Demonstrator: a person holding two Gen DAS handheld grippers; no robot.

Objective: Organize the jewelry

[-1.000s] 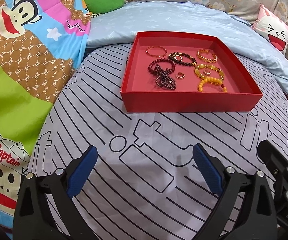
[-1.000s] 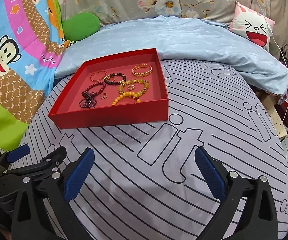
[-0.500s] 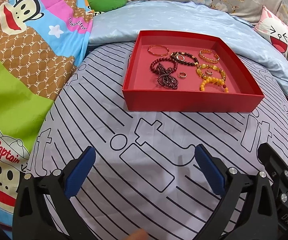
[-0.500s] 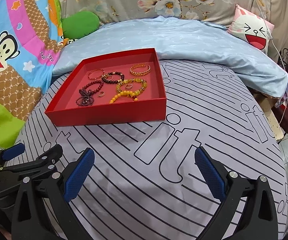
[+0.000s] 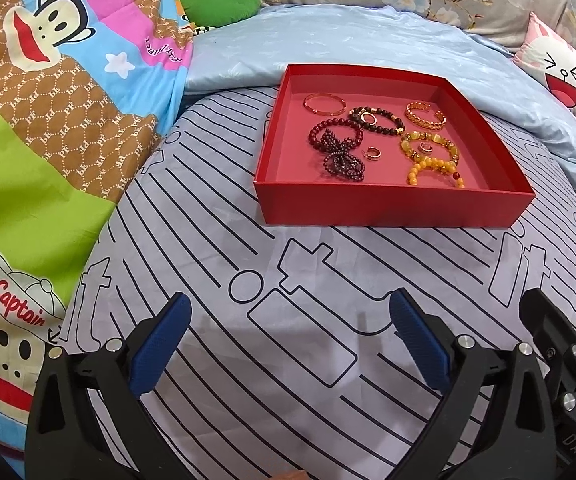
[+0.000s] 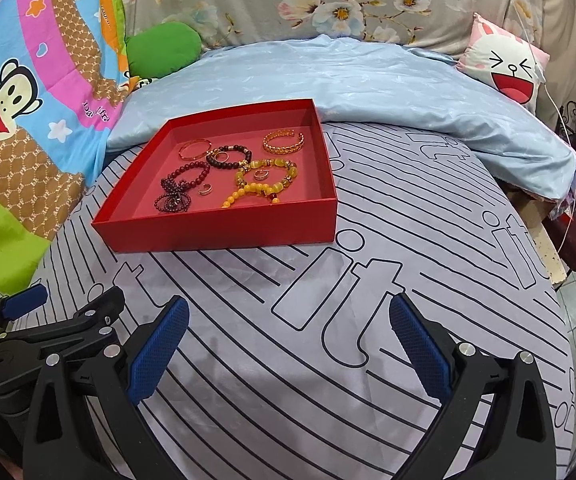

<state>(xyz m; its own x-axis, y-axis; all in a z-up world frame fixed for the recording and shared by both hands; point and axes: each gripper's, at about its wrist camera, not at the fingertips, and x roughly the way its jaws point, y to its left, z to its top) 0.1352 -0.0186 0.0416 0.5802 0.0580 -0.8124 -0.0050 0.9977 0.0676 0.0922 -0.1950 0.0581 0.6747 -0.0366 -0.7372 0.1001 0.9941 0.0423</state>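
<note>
Shallow red cardboard tray (image 5: 387, 208), square, resting on the grey bed sheet with black line print (image 5: 208, 240); the landmark for all entries. Inside it, far left corner: thin rose-gold bangle (image 5: 324, 103). Far right corner: gold chain-pattern cuff (image 5: 425, 115). Between these: dark brown bead bracelet (image 5: 383, 114) with a small ring lying on it. Left centre: dark red bead bracelet (image 5: 333, 136), touching a looped strand of small garnet-coloured beads (image 5: 341, 162) nearer the front wall. Right centre: yellow amber-like bead bracelets (image 5: 433, 158) (one small ring inside their loop, another loose beside the garnet strand). Before the tray, well apart from it: left tool (image 5: 288, 334) and right tool (image 6: 288, 336), both spread wide, holding nothing, above the sheet. Behind the tray: pale blue quilt (image 6: 327, 76).
</note>
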